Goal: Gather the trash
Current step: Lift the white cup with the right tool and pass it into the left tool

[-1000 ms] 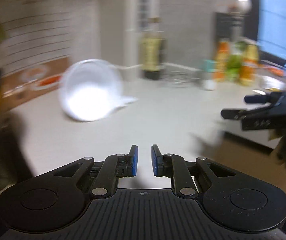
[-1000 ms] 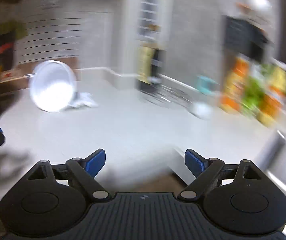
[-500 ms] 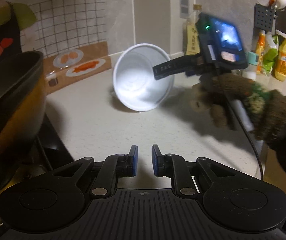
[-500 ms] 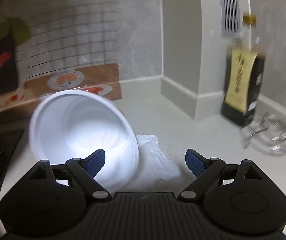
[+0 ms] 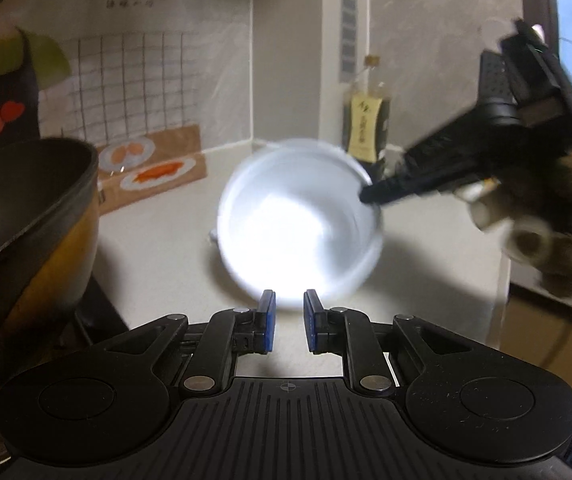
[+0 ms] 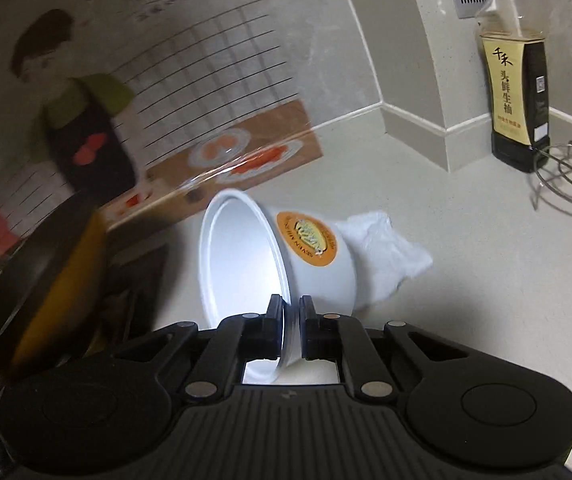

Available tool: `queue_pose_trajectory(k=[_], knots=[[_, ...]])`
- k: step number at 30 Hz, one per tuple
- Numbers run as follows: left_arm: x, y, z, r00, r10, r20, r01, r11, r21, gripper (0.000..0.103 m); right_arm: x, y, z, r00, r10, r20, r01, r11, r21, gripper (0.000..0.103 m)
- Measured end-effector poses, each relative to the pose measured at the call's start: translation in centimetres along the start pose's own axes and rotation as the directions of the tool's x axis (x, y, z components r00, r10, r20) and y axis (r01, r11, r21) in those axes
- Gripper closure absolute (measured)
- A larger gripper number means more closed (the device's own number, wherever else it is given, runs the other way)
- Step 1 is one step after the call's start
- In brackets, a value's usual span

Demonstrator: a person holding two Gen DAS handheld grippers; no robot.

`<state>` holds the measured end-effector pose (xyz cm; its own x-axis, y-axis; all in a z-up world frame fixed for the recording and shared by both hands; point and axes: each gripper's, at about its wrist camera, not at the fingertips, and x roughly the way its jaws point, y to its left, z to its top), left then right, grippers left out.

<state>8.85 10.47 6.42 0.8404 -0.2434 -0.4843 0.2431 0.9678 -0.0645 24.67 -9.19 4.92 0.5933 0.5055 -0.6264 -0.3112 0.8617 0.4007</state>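
The right gripper [image 6: 290,316] is clamped on the rim of a white paper bowl [image 6: 245,264]: its jaws have just been closing, and the thin rim wall now sits pinched between the two pads, one inside the bowl and one outside. The bowl lies on its side on the pale countertop [image 6: 466,264], mouth turned toward the left of these tongs, with a round orange label on its outer wall facing up. A crumpled white tissue [image 6: 382,256] lies against the bowl's base, just ahead and to the right of the right tongs. Farther off to the right stand a dark sauce bottle [image 6: 518,92] against the wall and a wire rack [image 6: 570,178] beside it. A dark pan with a yellow underside [image 6: 37,284] sits to the left. The left gripper [image 5: 289,326] hangs just short of the bowl's open mouth [image 5: 298,232], its blue pads close together with a narrow gap and nothing between them. From there, the right gripper reaches in from the right onto the bowl's rim, carried by a gloved hand [image 5: 542,236].
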Motion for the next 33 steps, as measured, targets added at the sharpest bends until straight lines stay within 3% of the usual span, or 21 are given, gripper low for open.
queue_pose_trajectory(k=[5, 9, 10, 12, 13, 14, 15, 23, 27, 30, 31, 32, 33], knots=[[-0.4, -0.8, -0.1, 0.999, -0.017, 0.028, 0.018, 1.0, -0.006, 0.085, -3.2, -0.5, -2.0, 0.994, 0.093, -0.053, -0.089, 0.994, 0.07, 0.096], [-0.3, -1.3, 0.2, 0.999, -0.026, 0.037, 0.025, 1.0, 0.019, 0.085, -4.5, -0.2, -3.0, 0.999, 0.033, -0.01, -0.033, 0.999, -0.004, 0.092], [-0.4, -1.3, 0.3, 0.999, -0.023, 0.044, 0.022, 0.999, 0.023, 0.085, -4.8, -0.4, -3.0, 0.999, 0.044, 0.004, -0.043, 0.999, -0.016, 0.086], [-0.6, -1.1, 0.4, 0.998, -0.015, 0.056, 0.014, 0.999, 0.029, 0.085, -5.7, -1.0, -2.7, 0.998, 0.05, 0.048, -0.049, 0.998, -0.031, 0.064], [-0.7, -0.9, 0.5, 0.998, -0.01, 0.06, 0.008, 1.0, 0.027, 0.085, -5.9, -1.4, -2.4, 0.997, 0.041, 0.068, -0.039, 0.999, -0.033, 0.044], [-0.7, -0.6, 0.5, 0.998, -0.005, 0.061, 0.003, 1.0, 0.021, 0.085, -5.7, -1.8, -2.0, 0.996, 0.03, 0.08, -0.027, 0.999, -0.037, 0.031], [-0.8, -0.3, 0.5, 0.998, -0.003, 0.061, 0.002, 1.0, 0.013, 0.085, -5.1, -2.1, -1.4, 0.997, 0.012, 0.08, -0.008, 0.999, -0.045, 0.031], [0.2, 0.9, 0.7, 0.999, 0.042, -0.02, -0.041, 0.998, 0.037, 0.085, 6.8, -2.4, 1.3, 0.992, -0.115, -0.045, 0.101, 0.965, -0.242, 0.03], [1.1, 1.6, 0.6, 0.997, 0.055, -0.06, -0.052, 0.998, 0.046, 0.085, 12.9, -2.8, 1.9, 0.983, -0.161, -0.093, 0.131, 0.954, -0.268, 0.03], [1.5, 1.9, 0.3, 0.996, 0.042, -0.08, -0.039, 0.998, 0.045, 0.085, 14.6, -2.8, 1.9, 0.985, -0.151, -0.085, 0.125, 0.959, -0.256, 0.03], [1.6, 1.9, 0.3, 0.996, 0.036, -0.083, -0.033, 0.998, 0.046, 0.085, 14.7, -2.7, 2.0, 0.986, -0.142, -0.089, 0.117, 0.963, -0.244, 0.042], [1.7, 1.8, 0.3, 0.996, 0.031, -0.085, -0.027, 0.998, 0.048, 0.085, 14.4, -2.8, 1.9, 0.987, -0.134, -0.088, 0.11, 0.967, -0.23, 0.07], [1.8, 1.7, 0.2, 0.996, 0.023, -0.085, -0.019, 0.999, 0.05, 0.085, 14.0, -2.9, 1.9, 0.988, -0.115, -0.103, 0.091, 0.972, -0.217, 0.083]])
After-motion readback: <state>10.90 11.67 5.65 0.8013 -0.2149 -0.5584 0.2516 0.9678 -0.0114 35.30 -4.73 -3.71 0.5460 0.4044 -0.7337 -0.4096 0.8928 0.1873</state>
